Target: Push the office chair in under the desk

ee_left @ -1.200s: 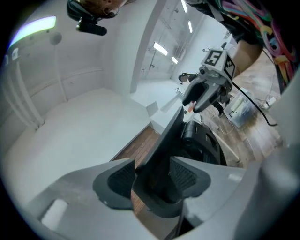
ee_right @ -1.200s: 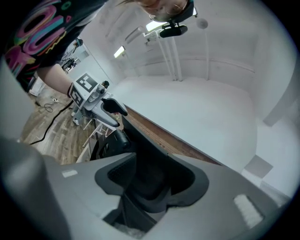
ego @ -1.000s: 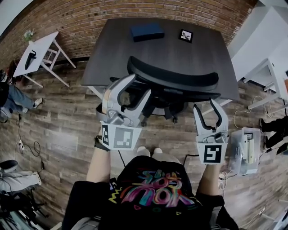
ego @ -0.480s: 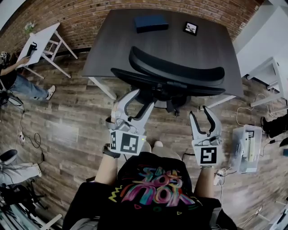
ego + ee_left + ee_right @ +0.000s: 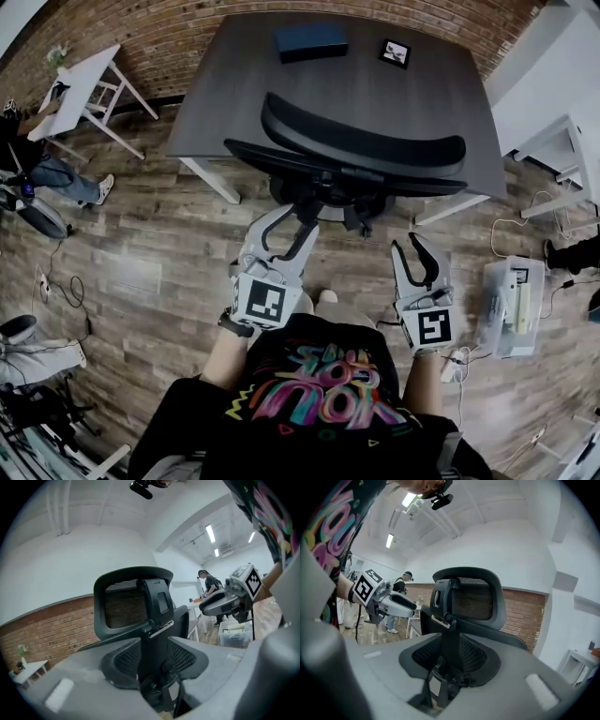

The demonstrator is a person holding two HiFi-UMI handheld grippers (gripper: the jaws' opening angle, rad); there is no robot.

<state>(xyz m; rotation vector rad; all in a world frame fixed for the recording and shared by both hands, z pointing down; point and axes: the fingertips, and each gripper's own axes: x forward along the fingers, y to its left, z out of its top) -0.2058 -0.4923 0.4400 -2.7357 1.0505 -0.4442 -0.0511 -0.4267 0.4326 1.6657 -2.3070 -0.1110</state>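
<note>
Loft-style office workspace, dark desk surface [image 5: 281, 112] with mesh office chair [image 5: 366, 150], exposed brick wall [image 5: 187, 37], wood-plank floor [image 5: 141, 234], white side table [image 5: 84, 94], trailing floor cables [image 5: 44, 281], ceiling strip lights [image 5: 210, 533], another person [image 5: 209, 584] standing in the background

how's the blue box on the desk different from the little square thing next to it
The blue box is larger and oblong; the square tile is small and square. The blue box is plain dark blue, while the square tile has a black border round a pale patterned centre. The blue box looks thick, the square tile flat. Both lie on the dark desk near its far edge, beyond the headrest of the office chair.
</note>
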